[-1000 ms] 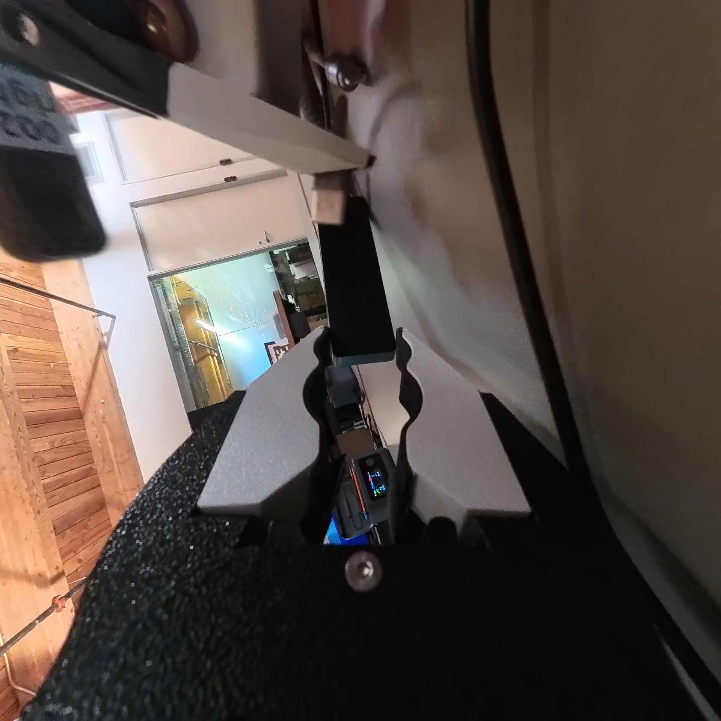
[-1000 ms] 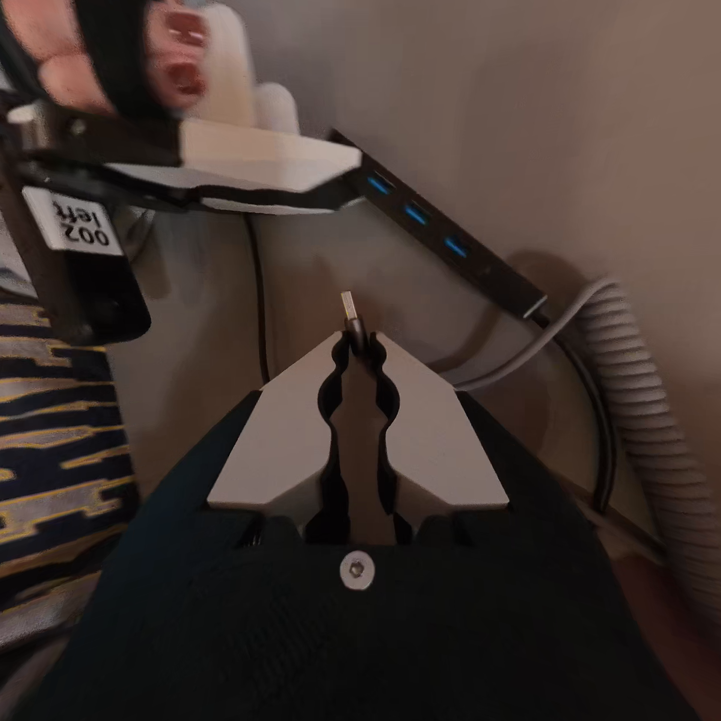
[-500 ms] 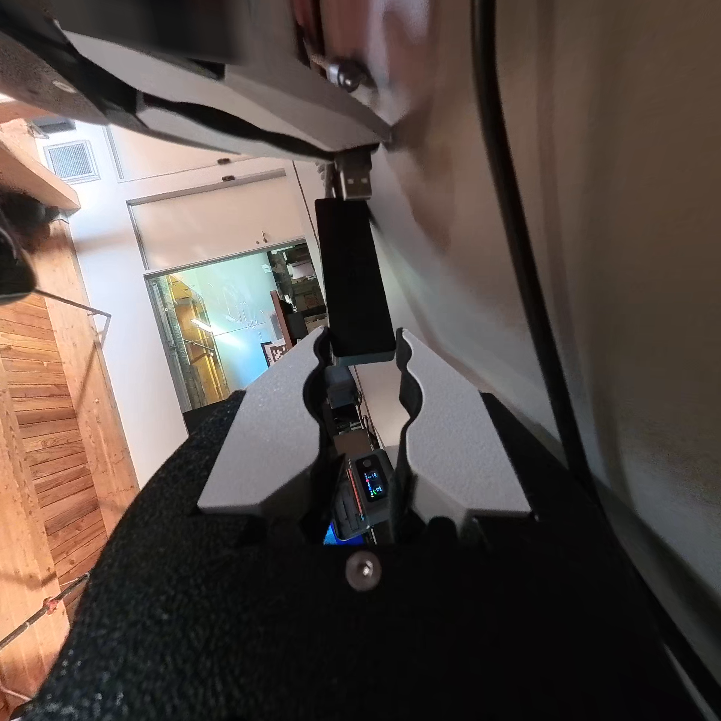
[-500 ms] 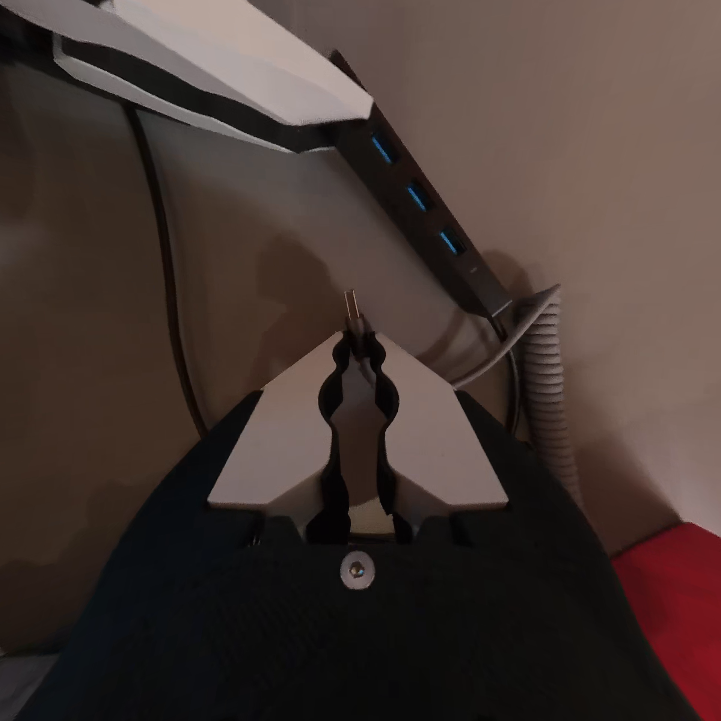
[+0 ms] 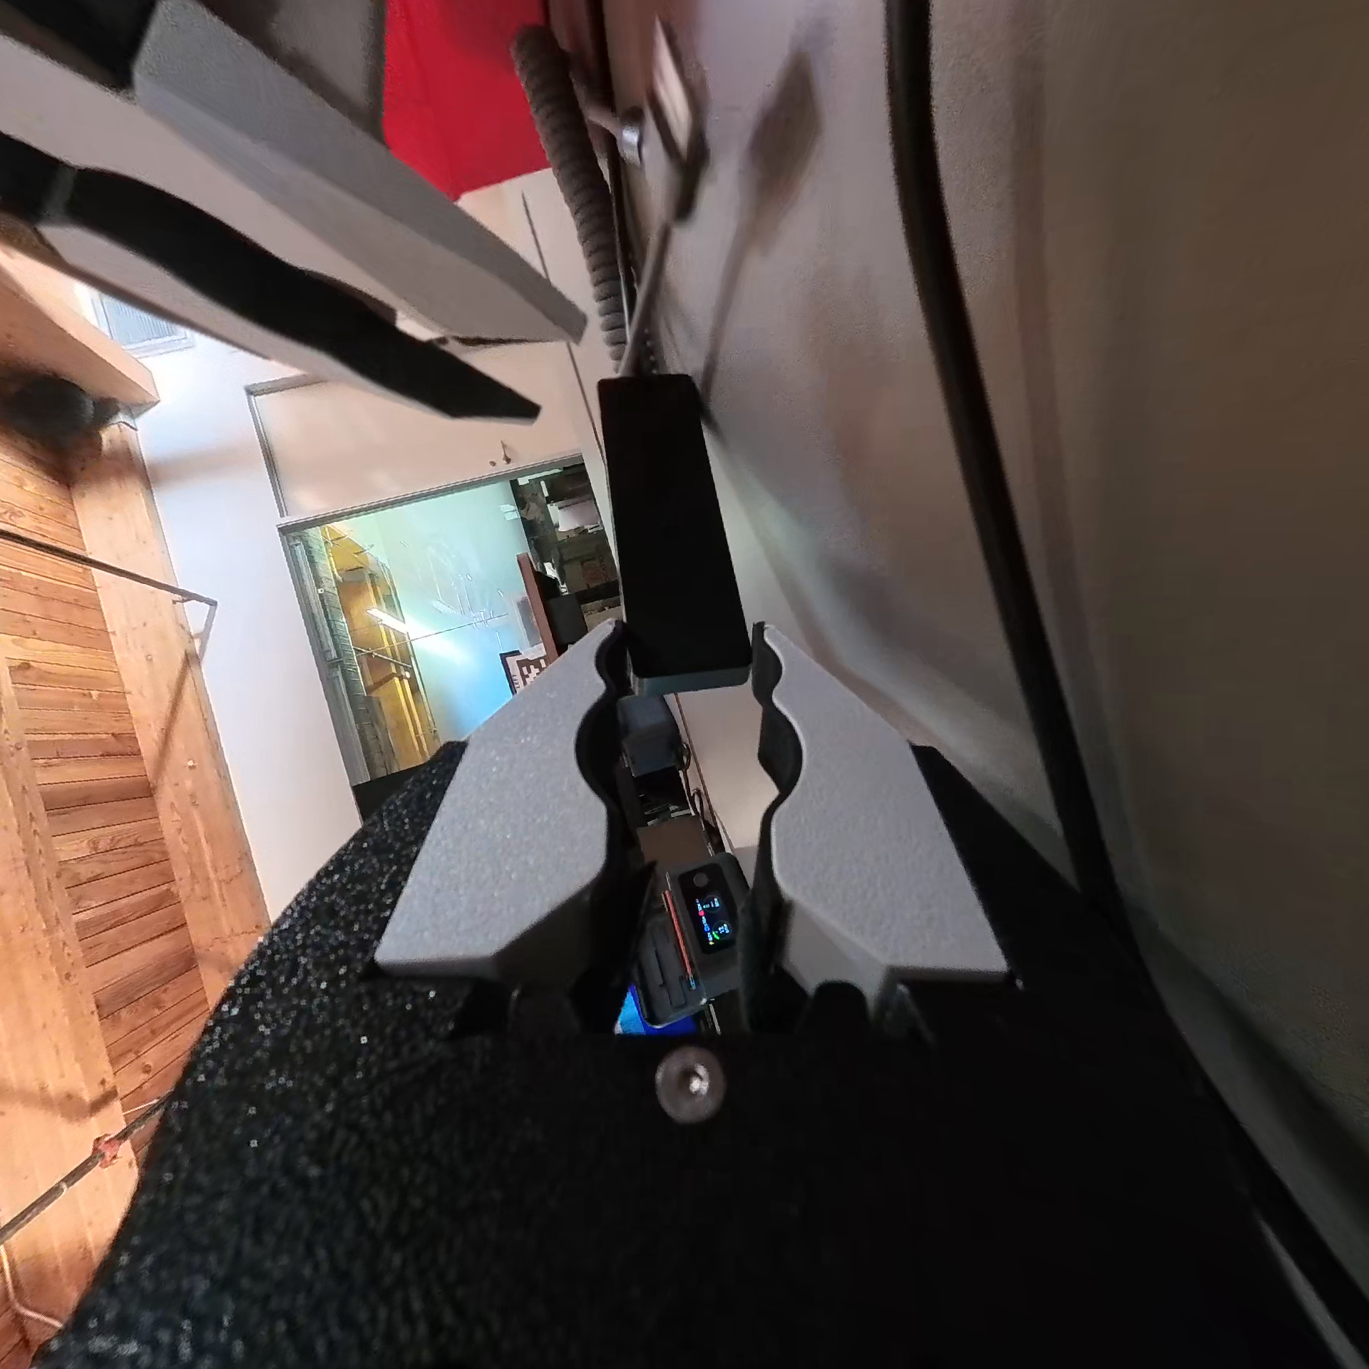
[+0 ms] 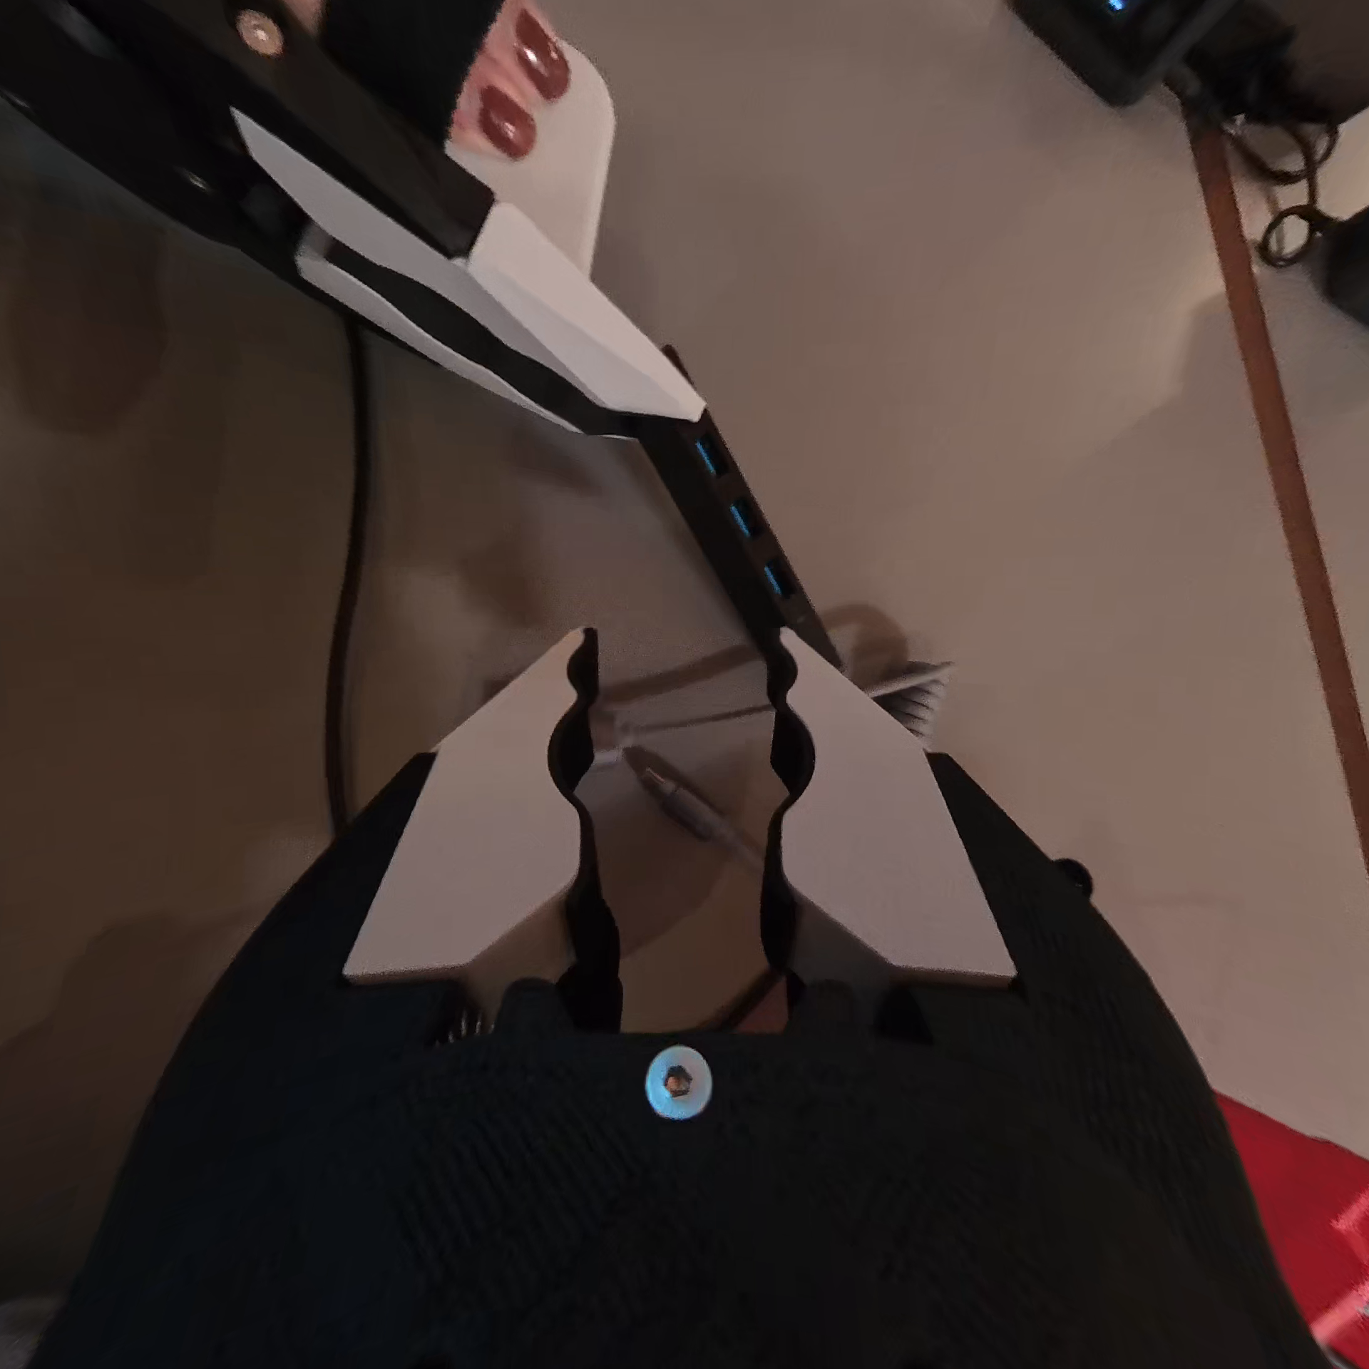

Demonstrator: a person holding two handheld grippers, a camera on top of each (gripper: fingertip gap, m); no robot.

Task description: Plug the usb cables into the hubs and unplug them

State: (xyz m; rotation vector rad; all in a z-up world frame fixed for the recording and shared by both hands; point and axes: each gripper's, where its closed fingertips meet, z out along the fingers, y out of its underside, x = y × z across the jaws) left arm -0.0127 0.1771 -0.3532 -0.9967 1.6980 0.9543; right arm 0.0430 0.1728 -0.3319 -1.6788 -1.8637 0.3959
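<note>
My left gripper [image 5: 685, 655] is shut on the near end of a slim black USB hub [image 5: 670, 526], holding it beside the grey table top [image 5: 1111, 518]. In the right wrist view the hub [image 6: 741, 518] shows three blue ports, with the left gripper [image 6: 667, 422] on its far end. My right gripper [image 6: 685, 644] is open and empty. A grey USB cable plug [image 6: 667, 789] lies loose on the table, seen between its fingers. The right gripper [image 5: 555, 370] also shows at upper left in the left wrist view, apart from the hub.
A black cable [image 5: 963, 444] runs along the table. A grey corrugated hose [image 5: 593, 185] and red cloth [image 5: 459, 89] lie beyond the hub. A second dark device with a blue light [image 6: 1111, 44] sits at top right. A hand [image 6: 518, 96] holds the left gripper. Tip to tip, the grippers are about 7 cm apart.
My right gripper has opened and let go of the USB plug, which now lies on the table. It has pulled back from the hub. The left gripper still holds the hub.
</note>
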